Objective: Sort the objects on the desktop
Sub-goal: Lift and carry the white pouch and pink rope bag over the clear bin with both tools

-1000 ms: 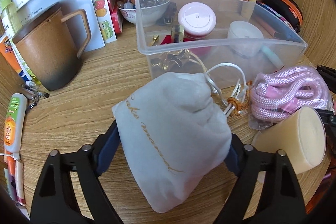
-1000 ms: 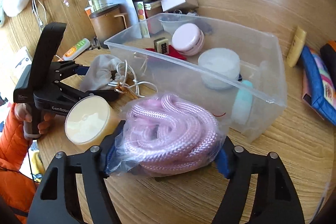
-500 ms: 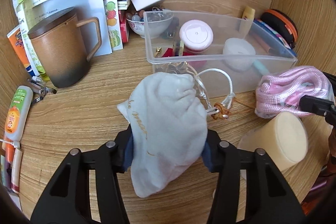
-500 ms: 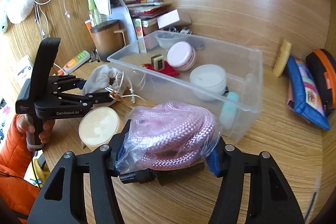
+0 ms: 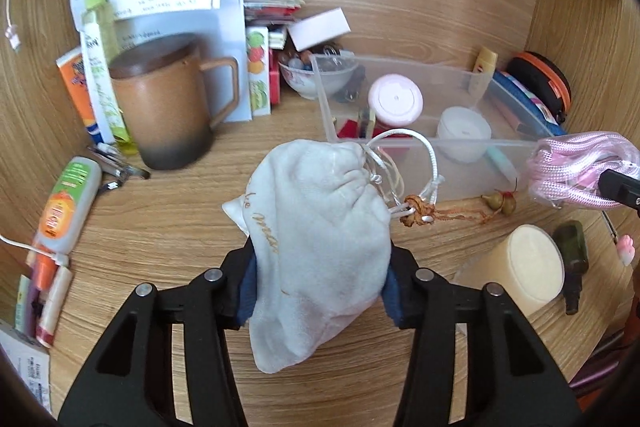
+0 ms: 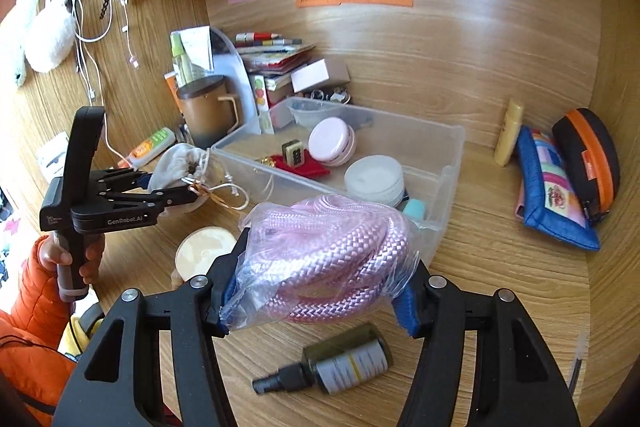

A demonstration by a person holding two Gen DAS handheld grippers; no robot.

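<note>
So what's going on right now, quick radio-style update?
Left gripper clamped on white pouch. Right gripper clamped on bagged pink rope. Both held above desk, clear bin ahead. Nothing blocking.

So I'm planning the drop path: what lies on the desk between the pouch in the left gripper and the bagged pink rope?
A cream round jar, upright on the wood; the right wrist view shows it.
</note>
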